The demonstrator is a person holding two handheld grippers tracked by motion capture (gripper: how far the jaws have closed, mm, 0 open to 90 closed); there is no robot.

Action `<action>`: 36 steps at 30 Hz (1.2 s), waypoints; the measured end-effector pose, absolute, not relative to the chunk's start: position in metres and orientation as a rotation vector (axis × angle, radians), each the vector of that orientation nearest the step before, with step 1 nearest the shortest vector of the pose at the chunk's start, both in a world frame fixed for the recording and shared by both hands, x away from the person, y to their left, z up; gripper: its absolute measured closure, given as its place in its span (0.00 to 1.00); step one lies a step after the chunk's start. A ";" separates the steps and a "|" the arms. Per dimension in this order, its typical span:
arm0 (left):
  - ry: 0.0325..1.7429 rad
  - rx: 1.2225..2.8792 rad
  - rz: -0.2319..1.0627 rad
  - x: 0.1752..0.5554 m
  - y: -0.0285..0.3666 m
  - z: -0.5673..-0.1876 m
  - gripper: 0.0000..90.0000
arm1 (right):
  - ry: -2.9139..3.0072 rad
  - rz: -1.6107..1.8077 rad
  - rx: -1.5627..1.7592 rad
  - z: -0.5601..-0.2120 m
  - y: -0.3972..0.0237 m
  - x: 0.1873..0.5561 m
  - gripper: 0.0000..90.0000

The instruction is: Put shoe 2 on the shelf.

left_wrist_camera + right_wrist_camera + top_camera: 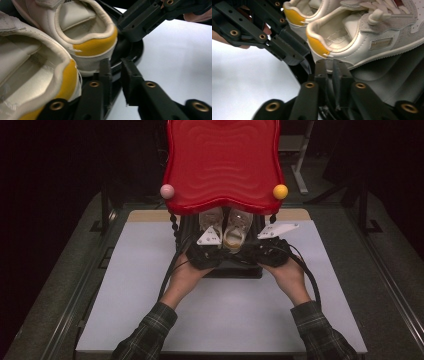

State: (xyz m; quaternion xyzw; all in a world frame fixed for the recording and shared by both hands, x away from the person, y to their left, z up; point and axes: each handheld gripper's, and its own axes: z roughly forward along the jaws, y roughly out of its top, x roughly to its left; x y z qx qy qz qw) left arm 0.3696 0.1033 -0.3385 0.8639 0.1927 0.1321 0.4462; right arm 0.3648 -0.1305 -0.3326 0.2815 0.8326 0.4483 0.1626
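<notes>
**Dark room, pale table: two grippers at the heels of a pair of shoes**

Darkness is swallowing everything around the pale table (150,320), so the room beyond its edges is hard to read. A pair of white shoes with yellow heel patches is sitting on a black tray (235,270) at the far middle of that table: the left shoe (210,221) and the right shoe (237,231) are lying side by side, touching or nearly so. A red wavy-edged shelf (222,165) is hanging over the tray and covering the toes of both shoes in the high view; a pink ball (167,191) and a yellow ball (280,191) are sitting at its near corners.

The left gripper (115,75) is resting at the tray's near rim, just below the heel of the right shoe (87,37). Its jaws are standing slightly apart with nothing pinched between them, and the rim is showing through the gap. The right gripper (329,72) is pointing at the heel of the right shoe (352,42) too; its jaws are lying almost together, and whether they are nipping the tray's rim I cannot tell, since the gap is dark and blurred. The person's hands are covering both gripper bodies in the high view, and the checked sleeves are being cut off by the bottom edge.
</notes>
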 end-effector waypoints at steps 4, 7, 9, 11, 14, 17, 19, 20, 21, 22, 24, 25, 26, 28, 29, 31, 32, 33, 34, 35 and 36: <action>0.483 2.132 0.301 0.362 0.110 -0.332 0.72 | 2.369 1.298 0.795 -0.330 -0.135 0.357 0.76; 0.481 2.128 0.278 0.356 0.115 -0.327 0.61 | 2.374 1.302 0.797 -0.330 -0.138 0.352 0.64; 0.483 2.129 0.269 0.351 0.119 -0.325 0.53 | 2.374 1.300 0.807 -0.329 -0.140 0.348 0.58; 0.482 2.136 0.267 0.346 0.125 -0.323 0.49 | 2.377 1.309 0.817 -0.329 -0.143 0.344 0.53; 0.493 2.149 0.269 0.338 0.133 -0.321 0.41 | 2.388 1.294 0.824 -0.330 -0.147 0.337 0.46; 0.508 2.163 0.276 0.330 0.144 -0.321 0.35 | 2.390 1.280 0.831 -0.333 -0.154 0.330 0.41; 0.527 2.164 0.274 0.326 0.150 -0.323 0.32 | 2.400 1.276 0.845 -0.335 -0.157 0.328 0.39; 0.526 2.169 0.279 0.324 0.154 -0.324 0.31 | 2.401 1.275 0.847 -0.336 -0.159 0.325 0.39; 0.531 2.172 0.283 0.322 0.158 -0.325 0.30 | 2.402 1.267 0.850 -0.338 -0.161 0.323 0.38; 0.544 2.172 0.286 0.320 0.163 -0.327 0.30 | 2.400 1.257 0.854 -0.339 -0.163 0.321 0.38; 0.567 2.170 0.292 0.317 0.171 -0.332 0.29 | 2.404 1.254 0.870 -0.342 -0.169 0.318 0.37; 0.577 2.171 0.296 0.315 0.176 -0.334 0.28 | 2.399 1.253 0.879 -0.344 -0.172 0.316 0.37; 0.590 2.166 0.300 0.313 0.180 -0.336 0.28 | 2.398 1.253 0.889 -0.345 -0.176 0.315 0.37; 0.609 2.171 0.305 0.310 0.189 -0.341 0.28 | 2.395 1.253 0.905 -0.349 -0.182 0.313 0.37; 0.621 2.168 0.307 0.309 0.193 -0.344 0.27 | 2.395 1.249 0.914 -0.352 -0.185 0.312 0.37; 0.645 2.167 0.309 0.306 0.201 -0.349 0.27 | 2.398 1.236 0.933 -0.356 -0.192 0.310 0.36; 0.652 2.172 0.311 0.305 0.205 -0.352 0.27 | 2.398 1.231 0.944 -0.359 -0.195 0.309 0.36; 0.663 2.170 0.313 0.303 0.209 -0.355 0.27 | 2.400 1.229 0.952 -0.361 -0.198 0.309 0.36; 0.672 2.176 0.310 0.301 0.213 -0.357 0.27 | 2.400 1.224 0.963 -0.363 -0.201 0.308 0.36; 0.682 2.180 0.308 0.300 0.216 -0.360 0.27 | 2.398 1.221 0.974 -0.365 -0.204 0.307 0.36; 0.690 2.185 0.309 0.298 0.220 -0.363 0.27 | 2.396 1.219 0.987 -0.367 -0.207 0.306 0.36</action>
